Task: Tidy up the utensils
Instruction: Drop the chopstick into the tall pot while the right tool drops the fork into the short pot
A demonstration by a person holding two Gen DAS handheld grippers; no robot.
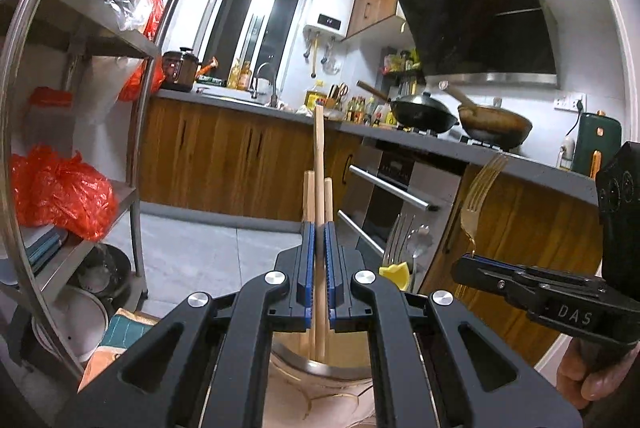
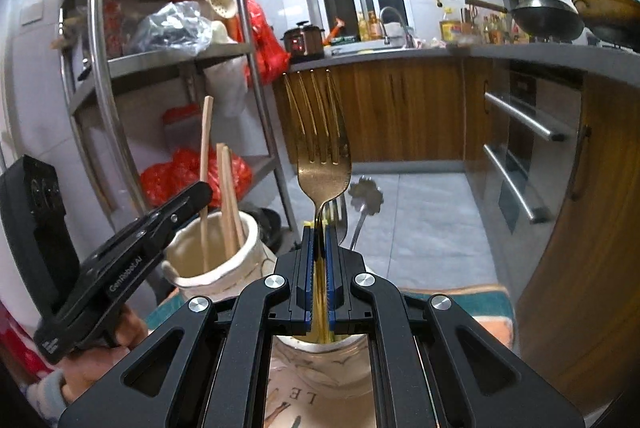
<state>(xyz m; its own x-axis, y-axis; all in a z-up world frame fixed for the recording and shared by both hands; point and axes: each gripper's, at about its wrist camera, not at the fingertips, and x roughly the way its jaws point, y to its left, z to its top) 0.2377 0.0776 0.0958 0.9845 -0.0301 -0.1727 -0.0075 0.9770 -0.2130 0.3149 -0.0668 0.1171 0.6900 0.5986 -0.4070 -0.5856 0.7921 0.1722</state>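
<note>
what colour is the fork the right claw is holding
Gold, a warm brassy tone; the fork shows best in the right wrist view, pinched in the right claw.

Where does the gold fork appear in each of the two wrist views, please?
Left wrist view: the gold fork stands at right, tines up, held by the right gripper.
Right wrist view: it rises at centre, clamped between that gripper's jaws.
Shared landmark: the wooden chopsticks, in a cream jar in the right view.
</note>
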